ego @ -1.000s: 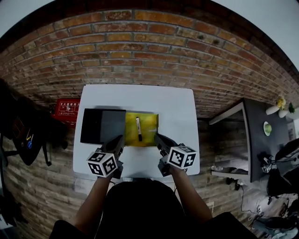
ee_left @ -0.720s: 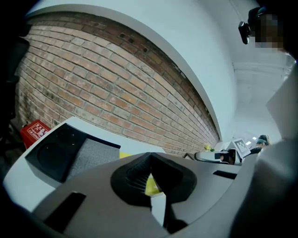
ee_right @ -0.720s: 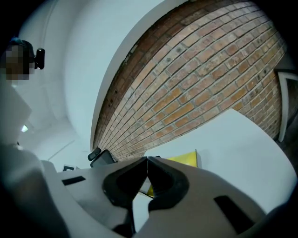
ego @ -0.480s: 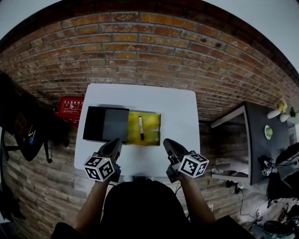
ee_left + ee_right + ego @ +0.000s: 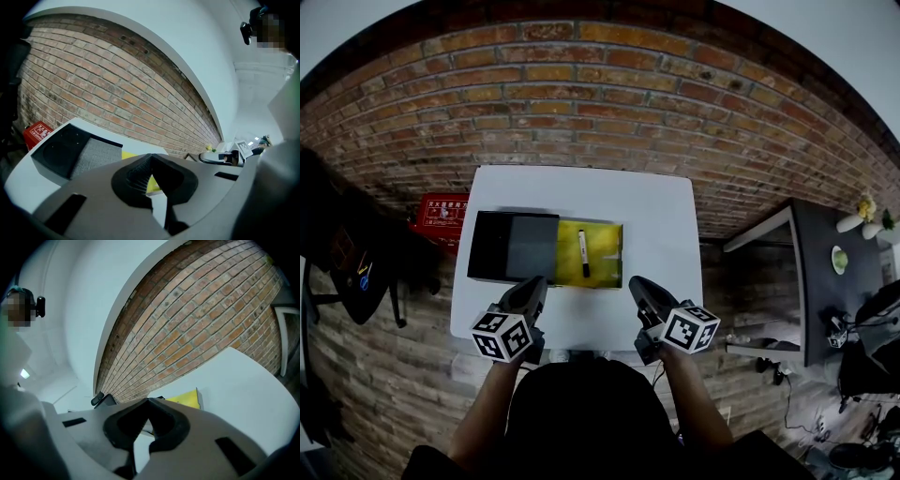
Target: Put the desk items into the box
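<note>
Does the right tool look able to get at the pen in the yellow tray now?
Probably yes: the pen lies uncovered in the yellow tray, with bare table between it and the right tool, whose jaws are shut.

Yellow box [image 5: 129,154] mostly hidden behind left tool [image 5: 149,156], red case [image 5: 439,212] print unreadable

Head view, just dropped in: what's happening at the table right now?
A person holds the left gripper and right gripper over the near edge of the white table, both shut and empty. A pen lies inside the yellow box, which sits against a black, grey-lined case.
</note>
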